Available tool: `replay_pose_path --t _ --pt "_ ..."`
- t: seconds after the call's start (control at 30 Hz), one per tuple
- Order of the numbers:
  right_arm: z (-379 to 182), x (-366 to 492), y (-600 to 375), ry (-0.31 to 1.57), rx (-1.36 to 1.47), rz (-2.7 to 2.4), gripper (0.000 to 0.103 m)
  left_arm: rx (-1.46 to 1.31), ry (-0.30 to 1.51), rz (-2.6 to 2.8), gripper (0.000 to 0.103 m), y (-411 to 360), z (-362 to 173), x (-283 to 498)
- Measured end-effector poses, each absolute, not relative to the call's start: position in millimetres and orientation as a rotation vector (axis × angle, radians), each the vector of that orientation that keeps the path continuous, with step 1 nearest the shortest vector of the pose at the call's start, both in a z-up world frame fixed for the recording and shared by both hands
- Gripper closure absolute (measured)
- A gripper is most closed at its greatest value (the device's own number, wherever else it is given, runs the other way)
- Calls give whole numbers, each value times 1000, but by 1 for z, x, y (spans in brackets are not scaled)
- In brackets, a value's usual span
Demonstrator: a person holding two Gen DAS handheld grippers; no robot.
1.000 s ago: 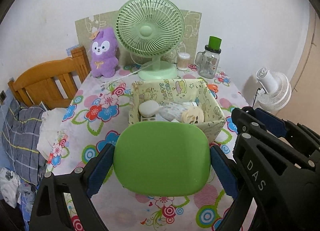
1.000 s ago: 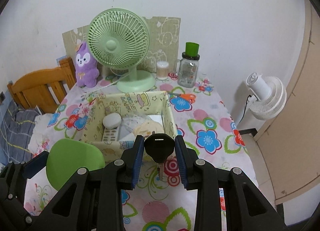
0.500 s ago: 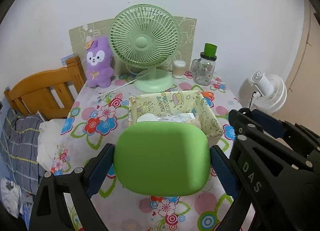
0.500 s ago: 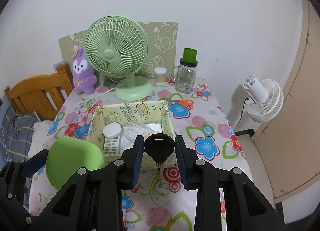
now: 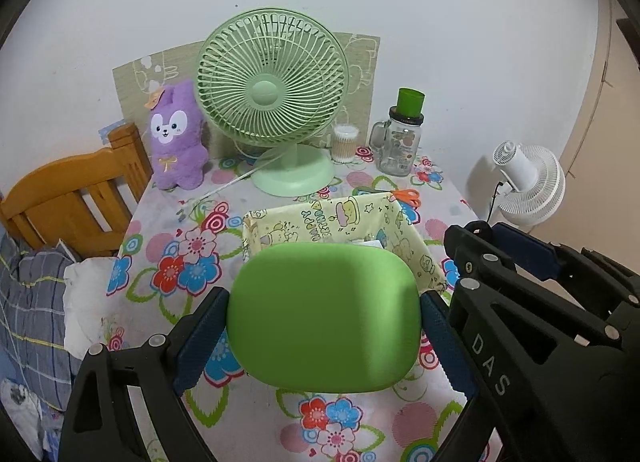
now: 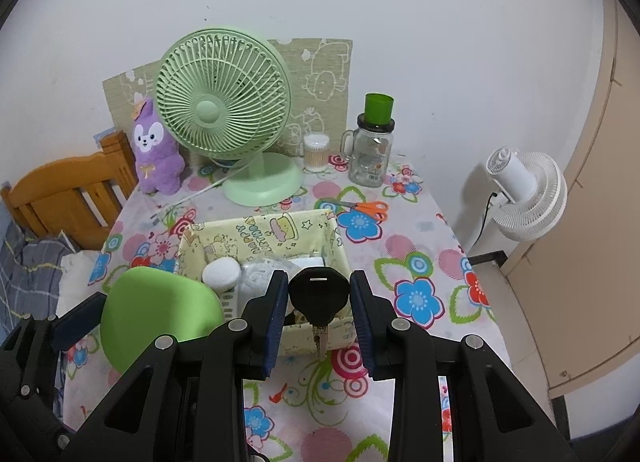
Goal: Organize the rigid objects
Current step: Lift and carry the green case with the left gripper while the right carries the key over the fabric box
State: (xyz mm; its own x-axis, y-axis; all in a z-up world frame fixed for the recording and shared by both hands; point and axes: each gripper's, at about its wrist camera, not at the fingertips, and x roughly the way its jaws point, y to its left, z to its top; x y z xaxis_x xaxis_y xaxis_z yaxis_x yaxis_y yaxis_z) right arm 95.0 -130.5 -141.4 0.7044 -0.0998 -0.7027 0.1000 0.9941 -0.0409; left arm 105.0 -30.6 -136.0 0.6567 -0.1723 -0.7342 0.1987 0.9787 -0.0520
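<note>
Over the flowered tablecloth [image 6: 420, 229] I have both grippers raised in front of the fabric storage box [image 6: 280, 232]. My left gripper [image 5: 324, 316] is spread wide and clamped on a green rounded-rectangle case [image 5: 325, 316], its blue pads [image 5: 200, 336] pressing the case's two short sides. From the left wrist camera, that case hides most of the box interior; only the box's far wall with its cartoon print and part of its right wall show.

My right gripper [image 6: 318, 312] is closed narrow on a black-headed key [image 6: 318, 294], pinched at the head between the blue pads, with the metal blade hanging down past the box's near wall. From the right wrist camera the key sits just above the box's near edge, and the green case is to its left, beside the box's near left corner.

Inside the box I can see a white round object [image 6: 221, 275], a remote control [image 6: 230, 298] under it, and a clear plastic bag [image 6: 264, 272].

Behind the box stand a green desk fan [image 6: 224, 117], a purple plush toy [image 6: 154, 149], a cotton swab jar [image 6: 316, 151] and a glass mug jar with a green cup on top [image 6: 370, 149]. Orange-handled scissors [image 6: 364, 207] lie flat between the jar and the box.
</note>
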Motion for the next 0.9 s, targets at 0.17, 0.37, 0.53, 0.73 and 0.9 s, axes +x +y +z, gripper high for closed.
replay_pose_path --t 0.17,0.37,0.53,0.73,0.9 --pt "-144 108 -137 799 -13 -102 68 28 839 -203 8 -37 -140 116" --pt "-146 128 -143 826 -36 -62 68 6 848 -175 8 -43 -142 130" --pt "-153 149 -145 851 -55 -2 68 -19 871 -128 8 -45 -148 144" --pt "-167 173 -142 876 -57 67 68 -30 900 -68 8 -43 -160 162" --pt "-177 191 -141 898 -56 109 68 -27 916 -34 8 -43 -169 176"
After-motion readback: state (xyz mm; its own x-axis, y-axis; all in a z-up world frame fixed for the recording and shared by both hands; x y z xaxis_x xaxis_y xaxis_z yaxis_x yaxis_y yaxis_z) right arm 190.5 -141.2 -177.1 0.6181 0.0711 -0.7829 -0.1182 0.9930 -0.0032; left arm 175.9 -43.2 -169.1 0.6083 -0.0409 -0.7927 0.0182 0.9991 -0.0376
